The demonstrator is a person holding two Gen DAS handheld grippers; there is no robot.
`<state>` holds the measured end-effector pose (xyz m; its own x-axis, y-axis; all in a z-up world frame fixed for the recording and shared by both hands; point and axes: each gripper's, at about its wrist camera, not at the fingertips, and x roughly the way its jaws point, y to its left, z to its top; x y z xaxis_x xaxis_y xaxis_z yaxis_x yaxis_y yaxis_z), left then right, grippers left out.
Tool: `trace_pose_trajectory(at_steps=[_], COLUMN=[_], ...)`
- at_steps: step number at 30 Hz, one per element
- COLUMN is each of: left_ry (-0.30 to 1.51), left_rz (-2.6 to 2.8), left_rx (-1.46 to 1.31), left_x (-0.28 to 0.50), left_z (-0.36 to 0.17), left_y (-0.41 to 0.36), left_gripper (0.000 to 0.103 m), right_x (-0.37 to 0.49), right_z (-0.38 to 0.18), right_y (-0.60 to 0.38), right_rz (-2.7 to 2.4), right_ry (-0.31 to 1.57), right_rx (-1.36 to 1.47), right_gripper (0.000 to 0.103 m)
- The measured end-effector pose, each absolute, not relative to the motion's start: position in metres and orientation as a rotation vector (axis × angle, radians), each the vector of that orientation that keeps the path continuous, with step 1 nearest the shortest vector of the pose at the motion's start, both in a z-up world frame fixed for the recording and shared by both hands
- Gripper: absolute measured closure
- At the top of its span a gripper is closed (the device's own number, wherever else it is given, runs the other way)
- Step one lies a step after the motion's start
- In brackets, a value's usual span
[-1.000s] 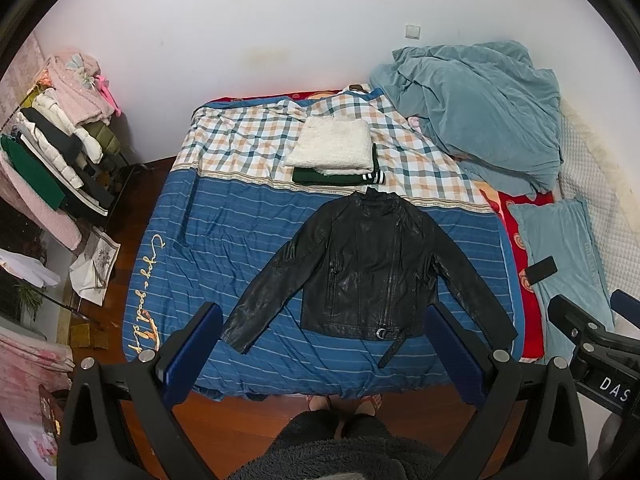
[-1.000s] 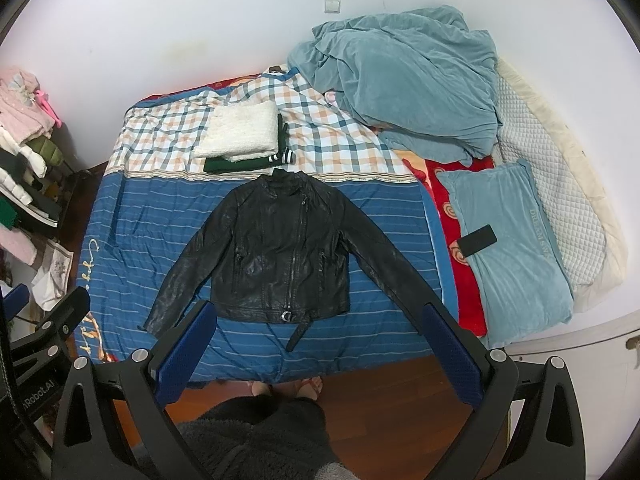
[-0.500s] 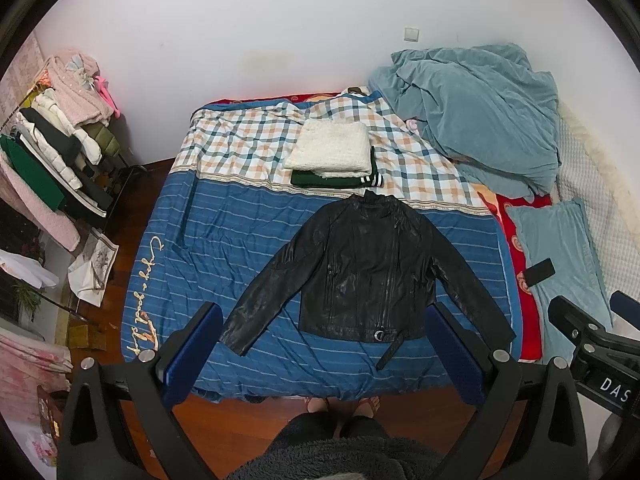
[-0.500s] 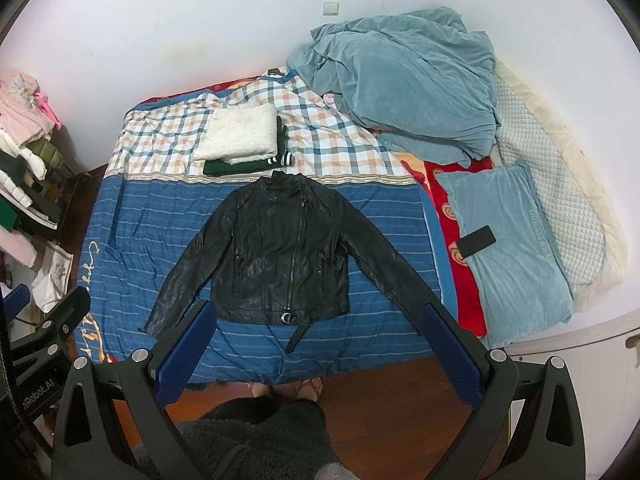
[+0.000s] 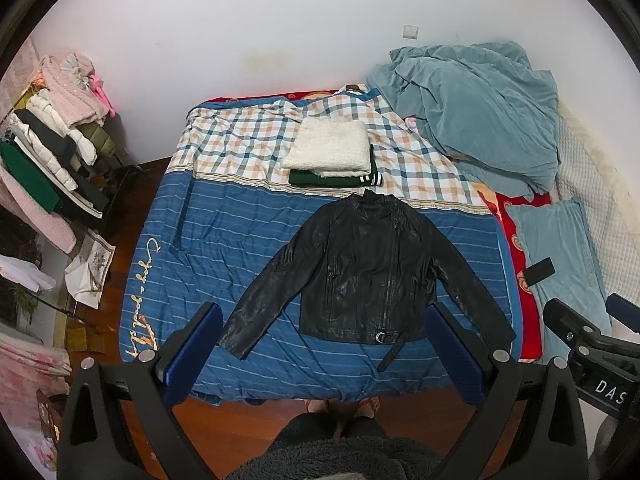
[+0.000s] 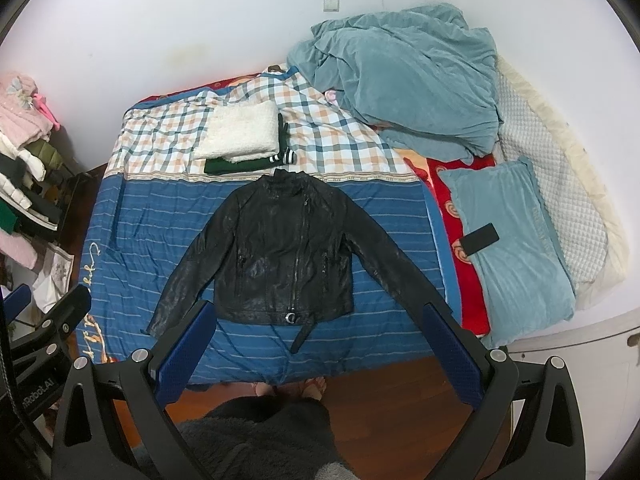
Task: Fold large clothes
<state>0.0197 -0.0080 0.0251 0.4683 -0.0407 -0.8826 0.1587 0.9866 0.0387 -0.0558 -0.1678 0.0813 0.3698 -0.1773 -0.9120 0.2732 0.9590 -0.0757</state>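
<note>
Jacket [image 5: 366, 272] lies flat on the bed [image 5: 224, 240], sleeves spread, below folded clothes [image 5: 328, 152]. Left gripper [image 5: 324, 344] and right gripper [image 6: 320, 340] hover above, both spread wide, empty.

Black jacket [image 5: 368, 272] on a blue striped, part-checked bedspread [image 5: 240, 232]; white [image 5: 328, 146] over dark-green folded clothes [image 5: 320, 178].

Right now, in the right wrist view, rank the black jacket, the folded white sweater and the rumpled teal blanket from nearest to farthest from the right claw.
1. Black jacket: spread flat on the blue striped cover, just beyond the right claw.
2. Folded white sweater: past the collar, on the checked part.
3. Teal blanket: heaped at the far right by the wall.
</note>
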Motion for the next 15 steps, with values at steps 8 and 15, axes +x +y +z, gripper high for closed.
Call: trace_pose_trajectory(at_steps=[8, 15], left_ry=[1.052, 0.986], left_rz=[-0.117, -0.066], left_rx=[0.159, 0.214], left_x=[0.056, 0.109], left_z=[-0.001, -0.083], left_y=[0.004, 0.005], left_gripper=[0.0, 0.0], right_x=[-0.025, 0.008], right_z=[0.059, -0.032], right_y=[-0.153, -0.194], right_rz=[-0.325, -0.351], right_ry=[1.187, 1.175], right_rx=[0.122, 0.346], right_gripper=[0.0, 0.0])
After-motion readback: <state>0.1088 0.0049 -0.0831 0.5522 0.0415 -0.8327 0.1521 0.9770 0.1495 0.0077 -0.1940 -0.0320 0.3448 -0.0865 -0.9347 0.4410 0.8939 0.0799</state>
